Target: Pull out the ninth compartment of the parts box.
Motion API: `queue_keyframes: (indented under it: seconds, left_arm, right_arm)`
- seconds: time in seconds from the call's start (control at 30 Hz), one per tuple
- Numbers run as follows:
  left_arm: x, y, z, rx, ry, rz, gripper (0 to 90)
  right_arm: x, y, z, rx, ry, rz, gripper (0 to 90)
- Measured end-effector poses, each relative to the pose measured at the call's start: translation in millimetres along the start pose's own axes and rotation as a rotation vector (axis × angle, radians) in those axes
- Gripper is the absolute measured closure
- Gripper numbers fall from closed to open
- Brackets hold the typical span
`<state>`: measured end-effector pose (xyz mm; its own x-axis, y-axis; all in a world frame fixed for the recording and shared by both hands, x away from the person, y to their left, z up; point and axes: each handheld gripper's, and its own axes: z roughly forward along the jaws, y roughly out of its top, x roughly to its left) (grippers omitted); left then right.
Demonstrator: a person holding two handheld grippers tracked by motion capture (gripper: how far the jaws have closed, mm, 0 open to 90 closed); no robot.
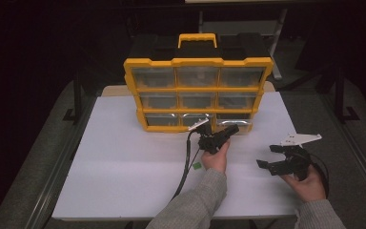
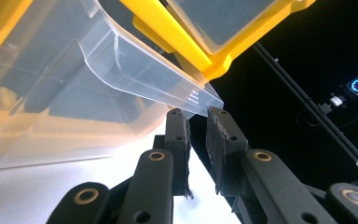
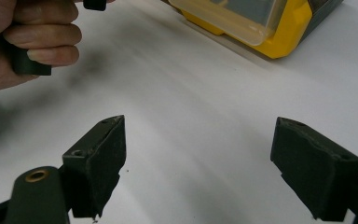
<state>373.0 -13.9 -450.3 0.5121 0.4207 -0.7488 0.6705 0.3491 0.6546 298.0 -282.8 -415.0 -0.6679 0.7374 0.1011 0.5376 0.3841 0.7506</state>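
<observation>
A yellow organizer [image 1: 198, 62] with clear drawers stands upright at the back of the white table [image 1: 124, 171]. My left gripper [image 1: 233, 129] reaches to its bottom row. In the left gripper view a clear drawer [image 2: 121, 70] juts out of the yellow frame [image 2: 168, 28]. The left gripper [image 2: 196, 114] is shut, its tips pinching the edge of that drawer's pull lip [image 2: 200, 98]. My right gripper [image 1: 266, 156] hovers at the right over the table, apart from the organizer. In the right gripper view this gripper [image 3: 198, 126] is open with bare table between its pads, and the organizer's corner [image 3: 284, 42] lies beyond.
A small green piece [image 1: 197, 165] lies on the table beside the left hand [image 1: 217, 160]. The left gripper's black cable [image 1: 187, 162] trails toward the front edge. A dark case [image 1: 238, 45] sits behind the organizer. Metal rails [image 1: 57, 162] flank the table.
</observation>
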Motion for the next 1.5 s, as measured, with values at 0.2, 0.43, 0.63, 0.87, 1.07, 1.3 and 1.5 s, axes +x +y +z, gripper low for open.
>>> queue_keyframes:
  seconds: [0.2,0.43,0.63,0.87,1.07,1.3,1.5]
  left_arm:
    - [-2.7,-2.8,-1.0,0.000,-0.008,0.004,76.1]
    - [-3.2,-4.7,-2.6,-0.001,-0.017,0.019,75.0]
    - [-4.8,-5.1,-4.8,0.011,-0.013,0.024,74.4]
    - [-6.0,-7.0,-7.1,0.015,-0.023,0.026,73.8]
    - [-6.7,-8.2,-9.7,0.016,-0.023,0.027,74.0]
    - [-8.6,-9.2,-10.2,0.020,-0.027,0.030,74.0]
    - [-10.1,-10.6,-11.6,0.021,-0.025,0.029,74.2]
  right_arm:
    - [1.2,0.5,0.3,0.000,0.001,0.005,16.8]
    - [1.5,1.1,0.3,0.000,-0.005,0.009,15.0]
    - [2.9,1.9,0.6,0.002,-0.005,0.010,15.3]
    - [2.1,1.7,0.1,0.001,-0.007,0.008,16.1]
    - [1.9,1.4,0.6,0.003,-0.007,0.007,16.2]
    - [1.8,1.4,0.2,0.000,-0.007,0.008,16.1]
    - [1.8,1.1,1.1,0.001,-0.005,0.002,16.1]
